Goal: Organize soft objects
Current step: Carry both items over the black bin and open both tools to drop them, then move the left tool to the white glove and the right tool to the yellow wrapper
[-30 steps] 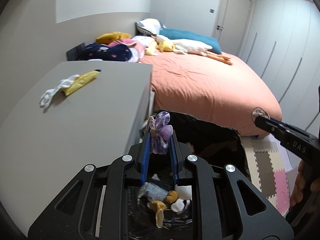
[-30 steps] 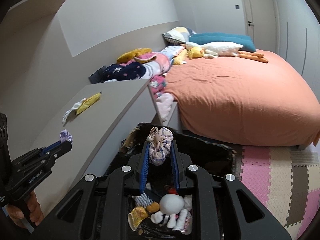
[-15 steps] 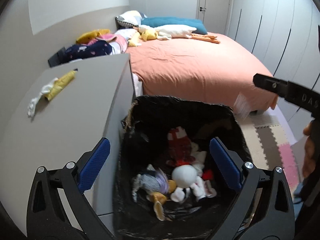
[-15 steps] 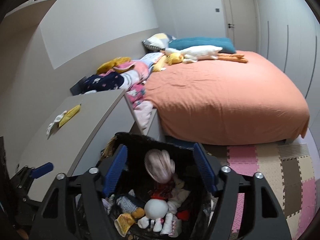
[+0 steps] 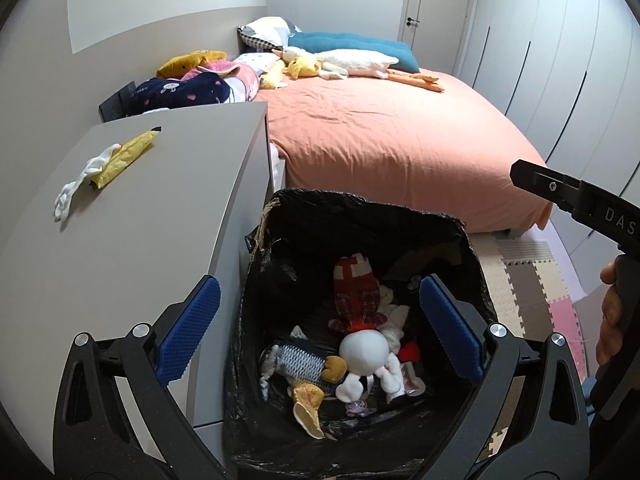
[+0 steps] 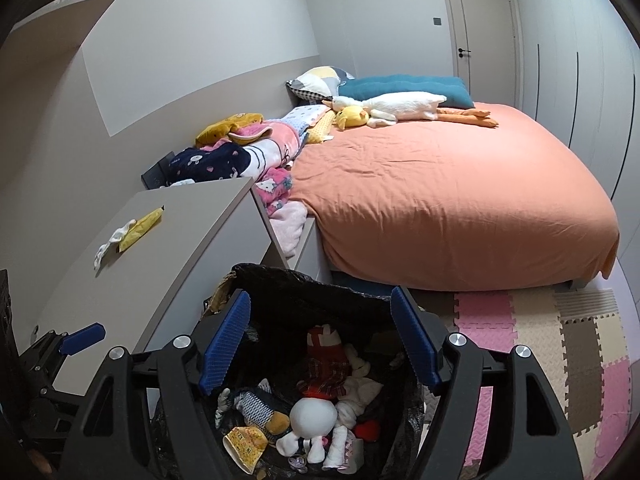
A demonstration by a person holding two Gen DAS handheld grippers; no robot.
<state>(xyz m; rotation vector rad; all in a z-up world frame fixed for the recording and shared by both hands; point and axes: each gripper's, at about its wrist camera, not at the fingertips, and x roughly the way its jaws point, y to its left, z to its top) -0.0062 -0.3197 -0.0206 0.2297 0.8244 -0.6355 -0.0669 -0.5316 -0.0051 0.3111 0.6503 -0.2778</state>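
Both claws hang over the bin (image 5: 360, 216) w/ jaws spread wide, nothing between them: left claw (image 5: 316, 330) and right claw (image 6: 320, 340). A sec ago each pinched a small scrunchie-like soft thing; now both are let go and seem to have dropped in. A small lilac bit (image 5: 356, 408) lies at the bottom by the white doll (image 5: 364, 350); the right claw's piece can't be picked out in the heap for sure. So this pair looks done, imo, and the next pick is the glove (image 5: 76, 188) and yellow piece (image 5: 128, 152) on the table (image 5: 140, 240), lying together well back from its near edge, approx mid-top. Bin sits tight against the table's side, its black liner rim crumpled and uneven, so lifting straight up before swinging left seems safer than dragging a finger across the rim. Table top is otherwise bare, lots of room to come in flat. Right of the bin the foam mat (image 6: 560, 340) floor is open. Farther off, the bed (image 6: 440, 200) carries more soft stuff: blankets (image 6: 240, 152) piled by the wall, a goose toy (image 6: 400, 106), pillows at the head. The door beyond is closed.
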